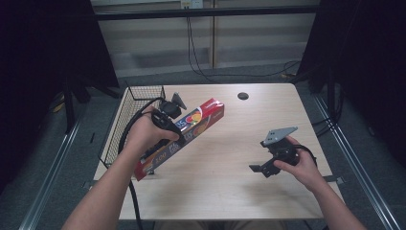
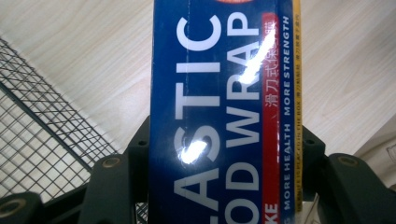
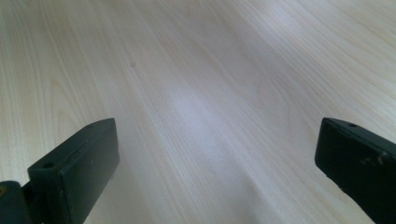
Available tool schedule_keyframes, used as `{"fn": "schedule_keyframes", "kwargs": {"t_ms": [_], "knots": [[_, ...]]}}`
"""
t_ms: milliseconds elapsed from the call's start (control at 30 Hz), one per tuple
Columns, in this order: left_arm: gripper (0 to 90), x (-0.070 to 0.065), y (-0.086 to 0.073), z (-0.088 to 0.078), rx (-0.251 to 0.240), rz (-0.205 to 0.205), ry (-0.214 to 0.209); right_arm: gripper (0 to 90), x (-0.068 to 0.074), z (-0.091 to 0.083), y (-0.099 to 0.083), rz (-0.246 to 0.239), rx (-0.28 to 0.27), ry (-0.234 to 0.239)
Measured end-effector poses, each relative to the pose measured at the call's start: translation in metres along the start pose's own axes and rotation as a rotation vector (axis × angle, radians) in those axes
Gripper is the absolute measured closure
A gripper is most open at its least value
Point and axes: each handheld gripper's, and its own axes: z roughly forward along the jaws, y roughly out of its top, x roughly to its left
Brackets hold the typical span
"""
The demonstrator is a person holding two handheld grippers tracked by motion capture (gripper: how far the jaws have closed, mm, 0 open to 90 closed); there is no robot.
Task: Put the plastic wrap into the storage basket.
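Dim room, dark sides; table (image 1: 230,158) evenly lit; glare spots on box (image 2: 224,116); close-ups soft.

The left hand (image 1: 146,132) grips the left gripper (image 1: 165,120) with its forearm stretched forward, jaws clamped tight on what sits between them. The right hand (image 1: 301,165) holds the right gripper (image 1: 261,168) low, jaws spread wide apart with nothing between them.

Plastic wrap box (image 1: 184,134): red and blue, white lettering. Wire basket (image 1: 125,120): black mesh. Surface (image 1: 230,143): pale wood grain.
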Motion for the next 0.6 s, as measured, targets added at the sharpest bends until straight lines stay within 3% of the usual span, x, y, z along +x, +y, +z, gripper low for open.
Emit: {"fn": "schedule_keyframes", "kwargs": {"t_ms": [167, 233, 400, 600], "knots": [[42.8, 0.006, -0.003, -0.002, 0.003, -0.027, 0.008, 0.0, 0.001, 0.002, -0.001, 0.001, 0.0, -0.001], [42.8, 0.01, -0.005, -0.004, 0.004, -0.021, 0.01, 0.0, 0.002, 0.002, -0.001, -0.001, 0.0, -0.002], [42.7, 0.016, -0.009, -0.009, -0.003, -0.067, 0.023, 0.0, 0.002, 0.001, -0.001, 0.005, -0.009, 0.003], [42.7, 0.02, -0.012, -0.013, -0.001, -0.086, 0.037, 0.0, 0.002, 0.001, -0.001, -0.002, -0.01, 0.004]]}}
